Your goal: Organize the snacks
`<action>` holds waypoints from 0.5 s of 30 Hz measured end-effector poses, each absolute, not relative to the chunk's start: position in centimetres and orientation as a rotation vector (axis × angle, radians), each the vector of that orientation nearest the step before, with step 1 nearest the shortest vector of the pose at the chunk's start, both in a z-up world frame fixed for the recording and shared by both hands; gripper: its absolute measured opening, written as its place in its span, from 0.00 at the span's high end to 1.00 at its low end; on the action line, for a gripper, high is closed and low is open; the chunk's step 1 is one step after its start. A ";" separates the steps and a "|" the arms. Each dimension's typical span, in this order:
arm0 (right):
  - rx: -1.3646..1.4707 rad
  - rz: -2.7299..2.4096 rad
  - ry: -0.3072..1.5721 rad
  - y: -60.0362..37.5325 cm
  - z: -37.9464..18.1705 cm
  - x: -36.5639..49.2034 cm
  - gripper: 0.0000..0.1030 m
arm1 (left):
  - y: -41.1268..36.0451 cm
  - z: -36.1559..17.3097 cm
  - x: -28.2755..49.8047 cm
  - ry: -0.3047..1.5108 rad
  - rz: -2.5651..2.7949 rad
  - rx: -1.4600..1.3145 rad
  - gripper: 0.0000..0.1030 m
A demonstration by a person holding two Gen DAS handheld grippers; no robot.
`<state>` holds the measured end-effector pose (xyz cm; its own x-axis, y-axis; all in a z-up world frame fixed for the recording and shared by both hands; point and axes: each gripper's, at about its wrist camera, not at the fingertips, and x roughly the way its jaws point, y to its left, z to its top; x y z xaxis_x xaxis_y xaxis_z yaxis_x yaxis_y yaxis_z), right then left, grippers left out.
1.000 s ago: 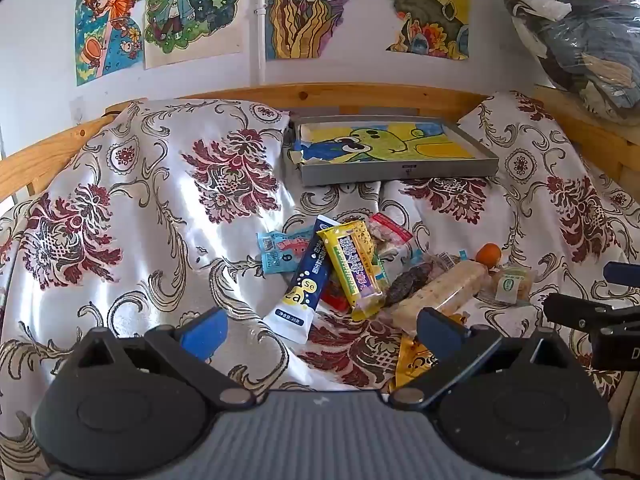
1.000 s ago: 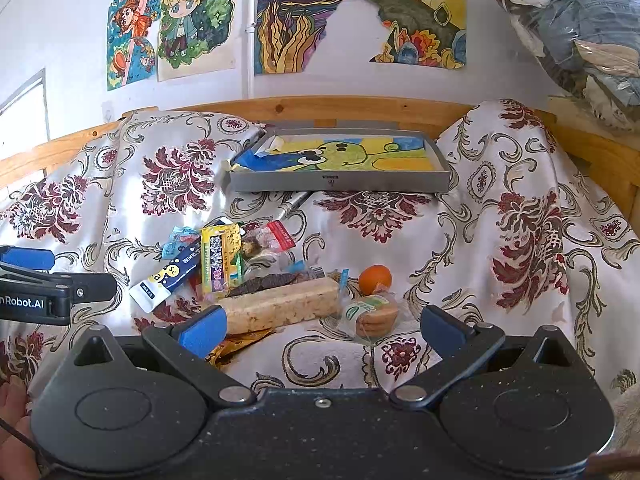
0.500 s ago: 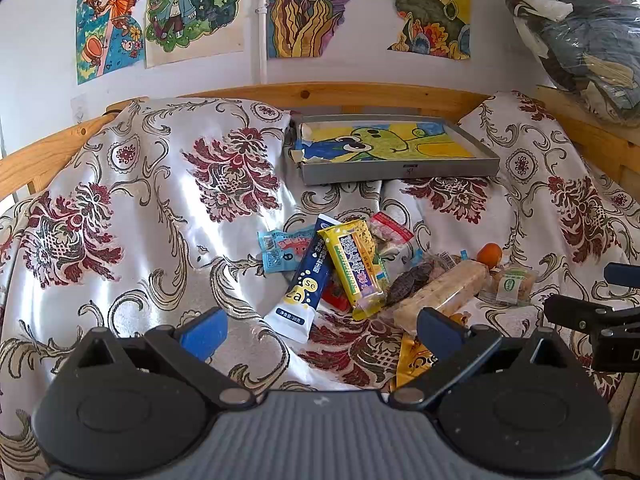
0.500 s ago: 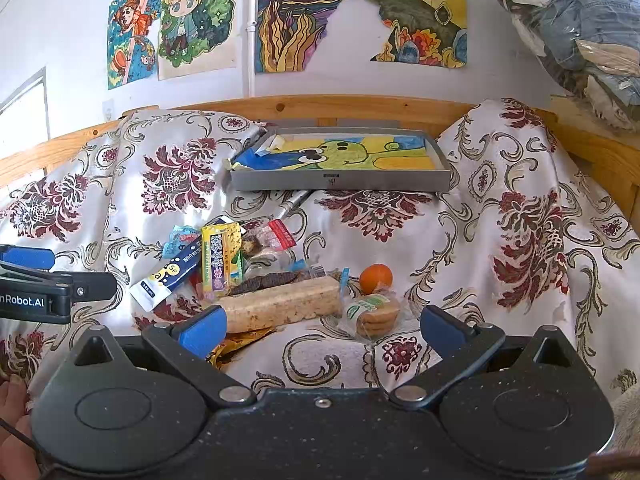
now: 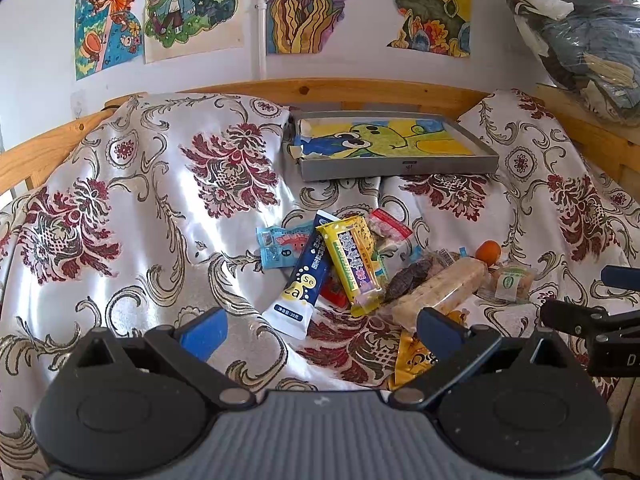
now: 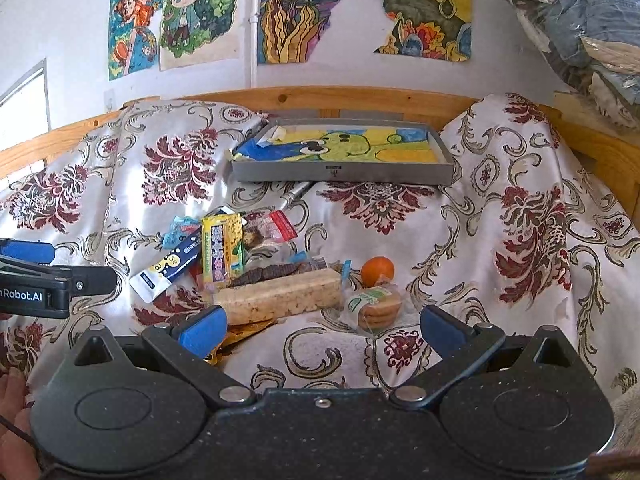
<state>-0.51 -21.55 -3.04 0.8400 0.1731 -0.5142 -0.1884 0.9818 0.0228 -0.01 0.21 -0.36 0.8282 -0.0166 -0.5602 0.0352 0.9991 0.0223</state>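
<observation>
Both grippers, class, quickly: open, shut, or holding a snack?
Left gripper: open, holding nothing.
Right gripper: open, holding nothing.

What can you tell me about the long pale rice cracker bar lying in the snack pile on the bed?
The long pale rice cracker bar in clear wrapping is a beige, bumpy-textured block, apparently puffed grains pressed together, sealed in transparent plastic. It lies flat on the floral satin bedspread at the near edge of the snack pile. A dark brown flat snack rests along its far side, and a yellow foil packet sticks out from under its near edge. A clear-wrapped stack of round biscuits sits just off its right end. No fingers touch it.
</observation>
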 end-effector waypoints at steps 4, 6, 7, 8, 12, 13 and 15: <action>-0.029 0.191 0.581 -21.5 -2.9 -0.3 0.01 | 0.4 -0.4 0.2 0.613 -0.019 0.013 0.00; -0.033 0.196 0.610 -21.6 -2.8 0.3 0.01 | 0.3 -0.4 0.4 0.620 -0.020 0.008 0.00; -0.036 0.196 0.618 -21.6 -2.8 0.5 0.01 | 0.2 -0.4 0.5 0.624 -0.021 0.009 0.00; -0.042 0.195 0.630 -21.6 -2.8 0.8 0.01 | 0.1 -0.4 0.6 0.629 -0.022 0.011 0.00; -0.049 0.206 0.659 -21.9 -2.8 1.8 0.01 | -0.5 -0.4 1.4 0.653 -0.022 0.010 0.00; -0.054 0.206 0.663 -21.9 -2.8 2.2 0.01 | -0.6 -0.4 1.6 0.659 -0.016 0.011 0.00; -0.066 0.201 0.671 -22.1 -2.8 2.6 0.01 | -1.0 -0.5 2.2 0.667 -0.004 0.024 0.00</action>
<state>2.64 -22.08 -2.78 0.7643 0.1639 -0.6236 -0.2061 0.9785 0.0046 2.18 -1.00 -0.48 0.7856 0.0039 -0.6187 0.0116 0.9997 0.0211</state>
